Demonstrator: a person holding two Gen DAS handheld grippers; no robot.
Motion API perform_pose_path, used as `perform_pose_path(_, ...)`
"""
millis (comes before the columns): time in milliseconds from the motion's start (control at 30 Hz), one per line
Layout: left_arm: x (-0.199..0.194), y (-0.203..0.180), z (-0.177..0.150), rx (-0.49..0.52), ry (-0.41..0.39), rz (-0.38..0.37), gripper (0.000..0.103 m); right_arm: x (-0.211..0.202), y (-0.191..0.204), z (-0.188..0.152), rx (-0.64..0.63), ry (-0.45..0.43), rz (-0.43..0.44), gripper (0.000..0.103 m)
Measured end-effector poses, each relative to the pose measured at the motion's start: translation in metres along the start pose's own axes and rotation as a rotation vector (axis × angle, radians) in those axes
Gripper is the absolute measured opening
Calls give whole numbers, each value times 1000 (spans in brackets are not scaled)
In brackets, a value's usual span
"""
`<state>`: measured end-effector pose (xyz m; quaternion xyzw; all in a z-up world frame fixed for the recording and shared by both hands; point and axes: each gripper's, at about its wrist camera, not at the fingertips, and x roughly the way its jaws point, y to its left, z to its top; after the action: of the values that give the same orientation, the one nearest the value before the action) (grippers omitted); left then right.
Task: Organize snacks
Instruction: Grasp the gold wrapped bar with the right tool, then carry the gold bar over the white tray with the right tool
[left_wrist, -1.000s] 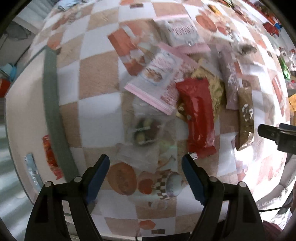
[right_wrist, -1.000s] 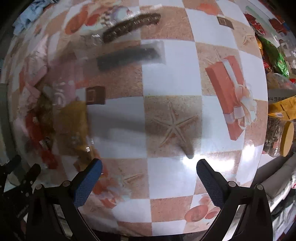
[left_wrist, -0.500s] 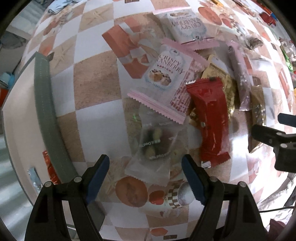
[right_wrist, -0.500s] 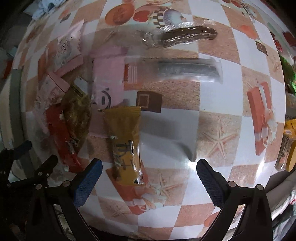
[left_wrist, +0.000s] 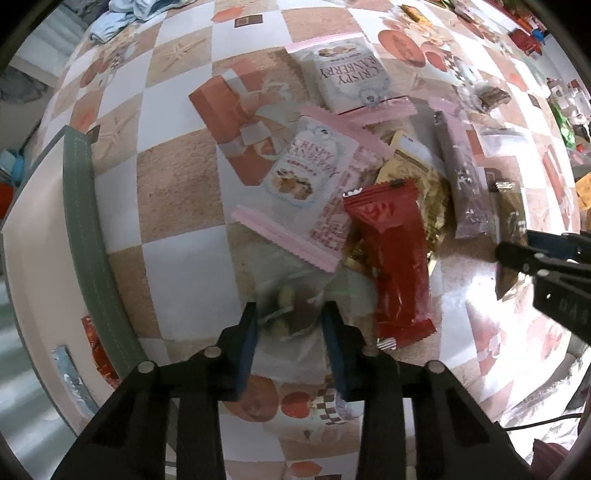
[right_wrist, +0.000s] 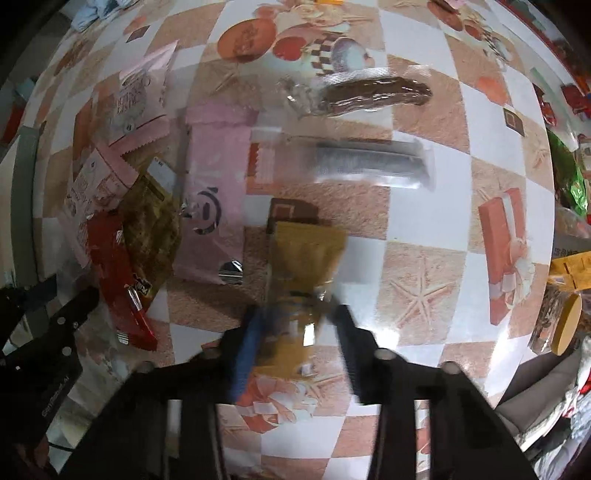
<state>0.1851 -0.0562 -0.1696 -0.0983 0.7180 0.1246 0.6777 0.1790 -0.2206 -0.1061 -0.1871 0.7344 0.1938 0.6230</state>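
clear nut packet (left_wrist: 291, 314) — crumpled | yellow packet (right_wrist: 303, 266) — flat on checked cloth

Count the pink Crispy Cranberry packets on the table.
2. One Crispy Cranberry packet lies at the far end of the pile; the other lies nearer, overlapping the red packet. More could be hidden beneath the pile.
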Motion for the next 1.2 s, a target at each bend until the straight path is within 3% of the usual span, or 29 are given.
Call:
perform_pose_path(533, -25, -1, -58, -49, -17, -19, 32, -14, -28, -55, 54, 79, 76, 32)
perform_pose_path(767, -54, -3, -110, -79, -47, -50, 32, -42, -28, -74, 74, 51, 105, 32)
perform_pose_path(1000, -84, 9, -107, -78, -86, -55, 32, -67, -28, -76, 59, 12, 108, 32)
perform_pose_path(1200, -99, 20, -126, -96, -107, -47, 32, -88, -34, -84, 48, -19, 109, 32)
